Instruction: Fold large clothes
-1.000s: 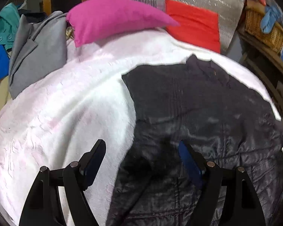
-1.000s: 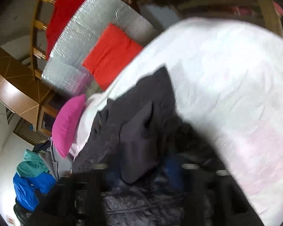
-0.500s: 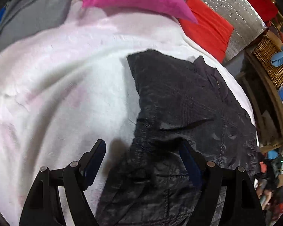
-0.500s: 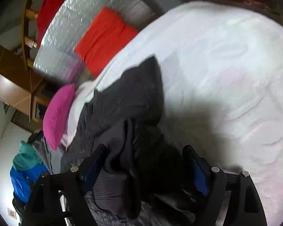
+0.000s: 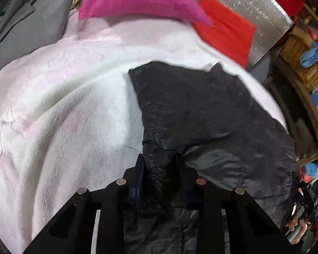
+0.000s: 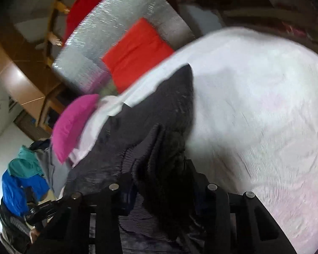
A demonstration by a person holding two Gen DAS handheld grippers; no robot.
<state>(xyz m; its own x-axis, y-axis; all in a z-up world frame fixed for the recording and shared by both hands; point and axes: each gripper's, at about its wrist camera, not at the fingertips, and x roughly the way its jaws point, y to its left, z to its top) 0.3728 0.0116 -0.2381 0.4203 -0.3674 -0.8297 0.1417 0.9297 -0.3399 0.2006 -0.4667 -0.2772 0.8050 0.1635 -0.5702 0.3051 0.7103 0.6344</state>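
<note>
The black jacket [image 5: 201, 110] is spread on the white blanket [image 5: 63, 105] of the bed, below the pink pillow [image 5: 137, 0] and the red cushion [image 5: 224, 33], and its near edge is bunched up at both grippers. A fold of this edge is clamped between the pads of the left hand-held gripper [image 5: 159, 163], whose jaws have just been closing on it. Another raised fold of the same jacket is gripped by the right hand-held gripper [image 6: 159, 173], whose jaws have also just been closing around the cloth.
</note>
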